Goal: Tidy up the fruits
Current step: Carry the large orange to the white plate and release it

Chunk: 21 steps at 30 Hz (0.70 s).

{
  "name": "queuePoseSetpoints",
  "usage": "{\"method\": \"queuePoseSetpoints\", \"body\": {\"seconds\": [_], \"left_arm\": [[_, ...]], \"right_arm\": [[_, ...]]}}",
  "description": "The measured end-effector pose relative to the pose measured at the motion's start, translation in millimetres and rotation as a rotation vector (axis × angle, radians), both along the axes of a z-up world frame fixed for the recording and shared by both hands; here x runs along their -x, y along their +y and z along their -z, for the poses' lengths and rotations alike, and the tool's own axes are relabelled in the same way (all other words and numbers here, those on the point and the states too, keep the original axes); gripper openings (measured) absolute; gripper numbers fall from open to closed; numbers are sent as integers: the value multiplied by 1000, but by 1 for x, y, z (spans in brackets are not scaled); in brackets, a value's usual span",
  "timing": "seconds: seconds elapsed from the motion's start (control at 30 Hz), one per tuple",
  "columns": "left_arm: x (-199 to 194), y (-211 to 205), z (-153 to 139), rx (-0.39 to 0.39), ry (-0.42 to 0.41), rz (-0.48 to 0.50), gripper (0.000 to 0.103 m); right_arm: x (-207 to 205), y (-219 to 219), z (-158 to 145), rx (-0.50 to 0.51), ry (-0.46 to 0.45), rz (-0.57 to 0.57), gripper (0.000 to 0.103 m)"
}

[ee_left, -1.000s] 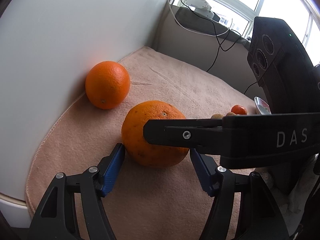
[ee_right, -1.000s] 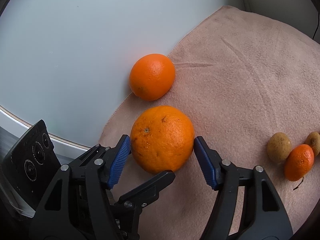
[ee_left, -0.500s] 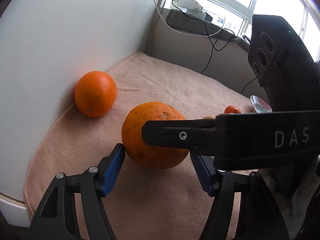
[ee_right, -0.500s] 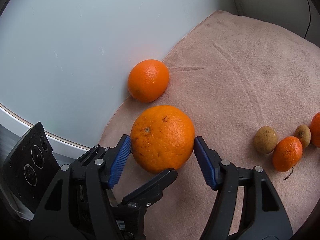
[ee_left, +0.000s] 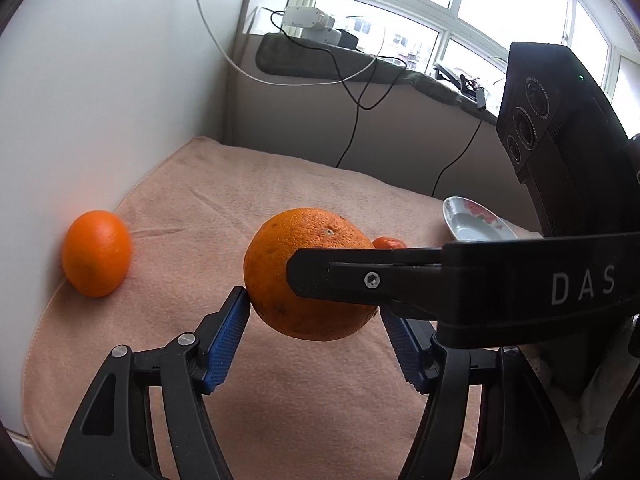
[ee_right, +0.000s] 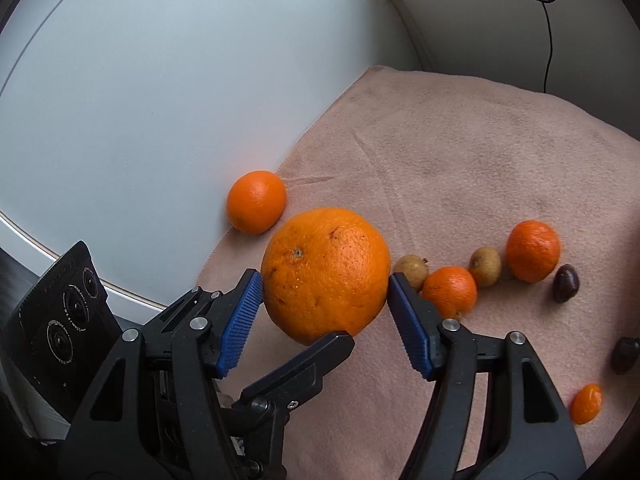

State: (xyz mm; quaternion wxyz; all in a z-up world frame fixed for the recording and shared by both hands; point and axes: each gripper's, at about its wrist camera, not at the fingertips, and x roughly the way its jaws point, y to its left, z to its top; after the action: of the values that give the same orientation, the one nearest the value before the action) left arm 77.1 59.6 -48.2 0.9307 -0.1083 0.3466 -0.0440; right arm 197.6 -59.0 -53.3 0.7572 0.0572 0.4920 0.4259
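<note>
Between the blue pads of the left gripper (ee_left: 314,318), seen from the left wrist, a large orange (ee_left: 296,280) was clamped and held clear of the pink towel (ee_left: 200,216). Across its front lay a black finger of the right gripper (ee_left: 304,272). Left of the jaws, a smaller orange (ee_left: 96,253) was set against the white panel (ee_left: 100,92). Beyond the right finger, a white dish (ee_left: 472,222) was seen on the towel.

From the right wrist, the same large orange (ee_right: 325,274) was pinched by the right gripper (ee_right: 324,306) as well, both pads pressed on its sides, with the left gripper (ee_right: 320,354) crossed beneath. Right of the jaws, two mandarins (ee_right: 450,291), two brownish fruits (ee_right: 485,266) and a dark fruit (ee_right: 565,283) were lined up on the towel (ee_right: 460,160); the smaller orange (ee_right: 256,201) was left behind, beside the panel.
</note>
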Motion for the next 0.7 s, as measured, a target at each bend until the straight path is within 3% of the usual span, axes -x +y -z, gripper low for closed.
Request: {"method": "queuePoseSetpoints", "body": {"seconds": [0.4,0.7], "left_arm": [[-48,-79,-19,-7,-28,168,67],[-91,-146,-17,6,-10,299,67]], "right_arm": [[-27,-103,-22,-27,-35,173,68],[-55,-181,-17,-32,-29,312,68]]}}
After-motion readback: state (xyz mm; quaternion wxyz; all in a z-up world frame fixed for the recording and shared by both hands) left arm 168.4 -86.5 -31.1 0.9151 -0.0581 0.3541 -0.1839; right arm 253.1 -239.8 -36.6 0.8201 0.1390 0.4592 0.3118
